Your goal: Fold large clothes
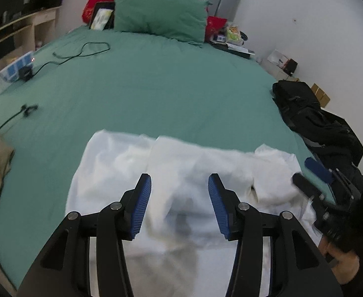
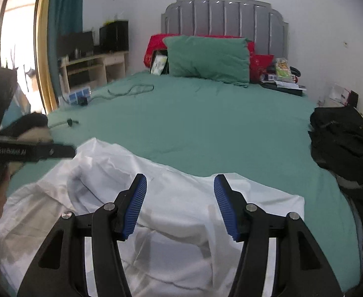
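A large white garment (image 1: 181, 168) lies crumpled on the near part of the green bed (image 1: 156, 86); it also shows in the right wrist view (image 2: 176, 198). My left gripper (image 1: 179, 185) is open and empty, held just above the garment's middle. My right gripper (image 2: 180, 185) is open and empty above the garment's right part. The right gripper also shows at the right edge of the left wrist view (image 1: 310, 173), by the garment's right corner. The left gripper's body shows at the left of the right wrist view (image 2: 33, 151).
A green pillow (image 1: 159, 14) and red pillows lean on the grey headboard (image 2: 226, 19). A black cable (image 1: 82, 52) and charger lie on the bed's left. A black bag (image 1: 305, 109) sits at the right edge. Clutter (image 1: 231, 37) lies by the pillow. Shelves (image 2: 92, 66) stand at left.
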